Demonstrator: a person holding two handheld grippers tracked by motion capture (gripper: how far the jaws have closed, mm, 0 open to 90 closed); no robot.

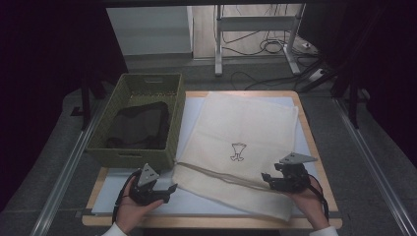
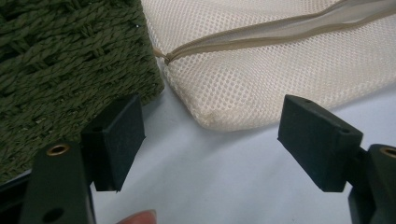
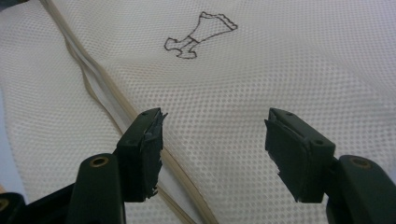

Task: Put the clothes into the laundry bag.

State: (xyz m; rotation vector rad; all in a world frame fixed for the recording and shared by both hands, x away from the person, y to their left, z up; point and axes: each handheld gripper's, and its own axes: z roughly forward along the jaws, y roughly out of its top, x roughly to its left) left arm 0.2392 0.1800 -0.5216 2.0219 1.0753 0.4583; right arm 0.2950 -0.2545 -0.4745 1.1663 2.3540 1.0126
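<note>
Two hand-held grippers work the near edge of one table (image 1: 314,162). One cream mesh bag (image 1: 246,132) lies flat across its middle and right, a small drawn figure (image 1: 237,151) at centre, one drawstring (image 1: 216,174) near its front hem. One green woven basket (image 1: 125,91) stands just left, dark fabric (image 1: 140,125) inside. Left gripper (image 1: 170,189), jaws apart and empty, sits by the bag's corner. Right gripper (image 1: 265,178) hovers over the bag, jaws apart, nothing clamped.
</note>
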